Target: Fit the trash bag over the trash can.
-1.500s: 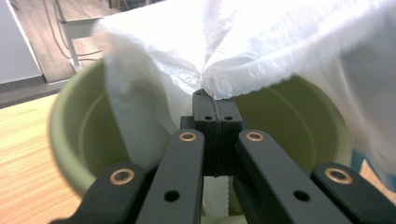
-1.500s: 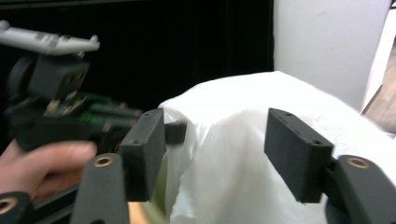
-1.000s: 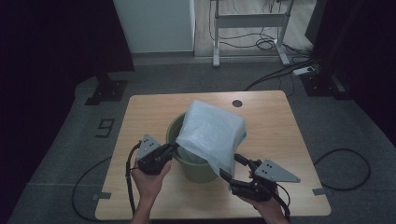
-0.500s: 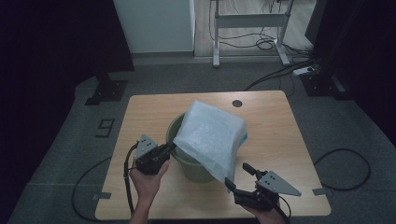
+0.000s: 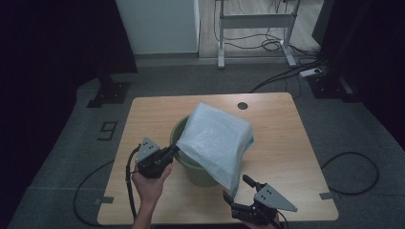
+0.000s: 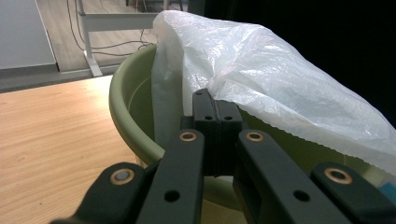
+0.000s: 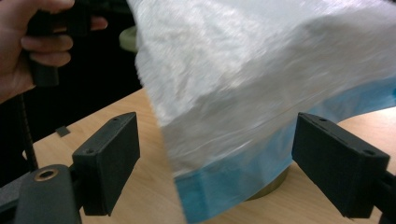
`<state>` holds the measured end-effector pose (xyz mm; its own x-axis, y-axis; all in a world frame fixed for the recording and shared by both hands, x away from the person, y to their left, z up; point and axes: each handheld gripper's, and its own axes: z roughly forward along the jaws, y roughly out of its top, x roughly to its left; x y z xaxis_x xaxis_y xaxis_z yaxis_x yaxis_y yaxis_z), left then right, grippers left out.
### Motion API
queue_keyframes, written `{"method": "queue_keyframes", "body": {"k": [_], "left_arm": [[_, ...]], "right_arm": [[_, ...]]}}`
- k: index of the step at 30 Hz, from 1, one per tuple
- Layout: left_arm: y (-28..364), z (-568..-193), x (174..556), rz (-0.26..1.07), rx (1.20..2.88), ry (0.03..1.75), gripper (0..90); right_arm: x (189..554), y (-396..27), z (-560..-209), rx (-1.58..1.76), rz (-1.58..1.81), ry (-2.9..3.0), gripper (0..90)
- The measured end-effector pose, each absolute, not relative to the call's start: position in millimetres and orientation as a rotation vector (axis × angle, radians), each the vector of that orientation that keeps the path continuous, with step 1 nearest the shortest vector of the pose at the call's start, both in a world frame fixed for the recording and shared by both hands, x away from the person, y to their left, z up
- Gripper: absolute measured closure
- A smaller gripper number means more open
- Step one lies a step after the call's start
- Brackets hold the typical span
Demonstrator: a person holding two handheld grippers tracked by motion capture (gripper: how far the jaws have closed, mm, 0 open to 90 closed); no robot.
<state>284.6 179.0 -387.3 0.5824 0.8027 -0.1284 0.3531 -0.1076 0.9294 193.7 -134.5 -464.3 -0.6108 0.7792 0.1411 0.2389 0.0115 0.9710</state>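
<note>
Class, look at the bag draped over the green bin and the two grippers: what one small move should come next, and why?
Probably bring the right gripper up to the bag's blue-edged lower corner and close on it. Its jaws have just been opening and stand wide, with the hem hanging ahead of them, unpressed. The left gripper is shut on the bag's edge at the green bin's rim, so a second hold should let the mouth be spread.

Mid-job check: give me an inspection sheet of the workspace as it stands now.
Surface: wooden table, round hole near far edge.
Job's things: green bucket; white plastic bag draped over it, blue hem hanging at the near side.
Clutter: nothing seen.
Grippers: left gripper shut on the bag's edge at the rim; right gripper open, jaws just opened, apart from the bag.
Cables: black cable on floor.
Surroundings: grey carpet, metal frame behind.
</note>
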Motion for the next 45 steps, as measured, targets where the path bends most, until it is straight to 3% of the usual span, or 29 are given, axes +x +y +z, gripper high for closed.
{"method": "queue_keyframes", "body": {"k": [7, 22, 26, 41, 45], "left_arm": [[179, -386, 285, 0.501, 1.701, 0.966, 90.0], [177, -386, 281, 0.485, 1.712, 0.918, 90.0], [175, -383, 283, 0.482, 1.725, 0.906, 90.0], [164, -382, 279, 0.429, 1.776, 0.815, 89.7], [163, -380, 275, 0.429, 1.781, 0.796, 77.4]], "right_arm": [[196, -125, -473, 1.062, 1.557, 1.870, 19.8], [214, -144, -442, 1.070, 1.433, 1.697, 75.9], [221, -152, -428, 1.071, 1.443, 1.677, 83.9], [241, -151, -349, 0.939, 1.550, 1.526, 88.4], [246, -139, -341, 0.904, 1.558, 1.545, 88.5]]}}
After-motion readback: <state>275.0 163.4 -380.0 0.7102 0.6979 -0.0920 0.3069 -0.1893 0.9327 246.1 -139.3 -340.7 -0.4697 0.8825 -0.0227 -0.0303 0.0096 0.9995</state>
